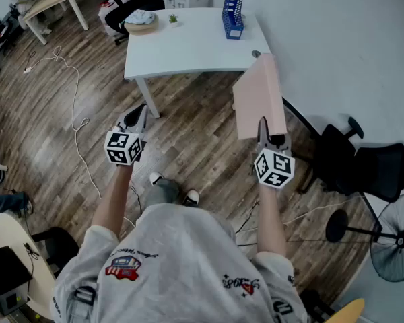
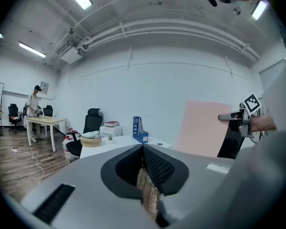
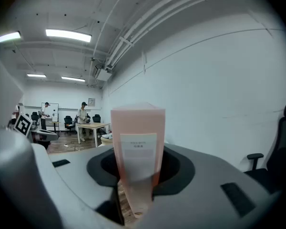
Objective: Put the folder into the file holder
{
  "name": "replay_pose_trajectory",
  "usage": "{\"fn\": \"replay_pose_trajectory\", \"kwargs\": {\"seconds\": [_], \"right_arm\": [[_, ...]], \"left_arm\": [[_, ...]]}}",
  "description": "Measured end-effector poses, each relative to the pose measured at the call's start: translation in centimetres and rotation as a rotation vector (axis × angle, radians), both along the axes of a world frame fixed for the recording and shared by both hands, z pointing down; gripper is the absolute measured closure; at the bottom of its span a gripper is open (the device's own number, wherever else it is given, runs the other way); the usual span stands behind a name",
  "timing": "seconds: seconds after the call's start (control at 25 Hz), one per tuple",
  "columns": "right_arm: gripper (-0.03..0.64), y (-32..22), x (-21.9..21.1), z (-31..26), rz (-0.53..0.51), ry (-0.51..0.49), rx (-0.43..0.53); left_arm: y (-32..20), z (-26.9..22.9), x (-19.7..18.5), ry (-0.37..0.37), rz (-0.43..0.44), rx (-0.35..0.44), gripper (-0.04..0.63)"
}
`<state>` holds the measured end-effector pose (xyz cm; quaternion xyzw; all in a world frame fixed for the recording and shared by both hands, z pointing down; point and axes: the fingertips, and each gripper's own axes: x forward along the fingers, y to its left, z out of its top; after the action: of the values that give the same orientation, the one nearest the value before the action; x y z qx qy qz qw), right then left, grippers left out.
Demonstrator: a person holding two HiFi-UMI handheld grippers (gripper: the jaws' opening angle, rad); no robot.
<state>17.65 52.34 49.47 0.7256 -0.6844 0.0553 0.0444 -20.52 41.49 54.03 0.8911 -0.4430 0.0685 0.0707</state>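
1. Furthest left, the left gripper [image 1: 139, 115] has its jaws closed tip to tip with nothing between them; only wood floor [image 1: 188, 126] shows below the tips.
2. Ahead of those fingers and slightly to their right stands a white table [image 1: 188, 49]. A woven basket [image 1: 141, 23] sits at its left end and the blue file holder [image 1: 233, 11] stands upright near its far right edge.
3. Further right, the right gripper [image 1: 264, 130] is clamped on the pink folder [image 1: 259, 96]. Its jaws are spread only as wide as the spine, with the pads pressing either side near the lower end.
4. The folder rises above and ahead of these fingers, labelled spine towards the gripper, in the air by the table's near right corner. It is well apart from the file holder, which lies beyond the fingertips and to their left.
5. Right of the right fingers sit a black office chair [image 1: 367, 163] and a floor fan [image 1: 396, 237].
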Motion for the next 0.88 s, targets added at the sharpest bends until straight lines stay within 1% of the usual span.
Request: {"fn": "replay_pose_trajectory", "kwargs": {"seconds": [0.28,0.56,0.88], "right_arm": [[0.459,1.0,0.4,0.4,-0.001,-0.054,-0.018],[0.459,1.8,0.5,0.9,-0.007,-0.061,-0.025],[0.457,2.4,0.4,-0.2,-0.023,-0.075,0.001]], "left_arm": [[0.8,0.1,-0.4,-0.001,-0.001,-0.018,0.589],[2.0,0.7,-0.1,-0.009,0.009,-0.036,0.589],[2.6,0.1,-0.4,-0.002,-0.012,-0.027,0.589]]}}
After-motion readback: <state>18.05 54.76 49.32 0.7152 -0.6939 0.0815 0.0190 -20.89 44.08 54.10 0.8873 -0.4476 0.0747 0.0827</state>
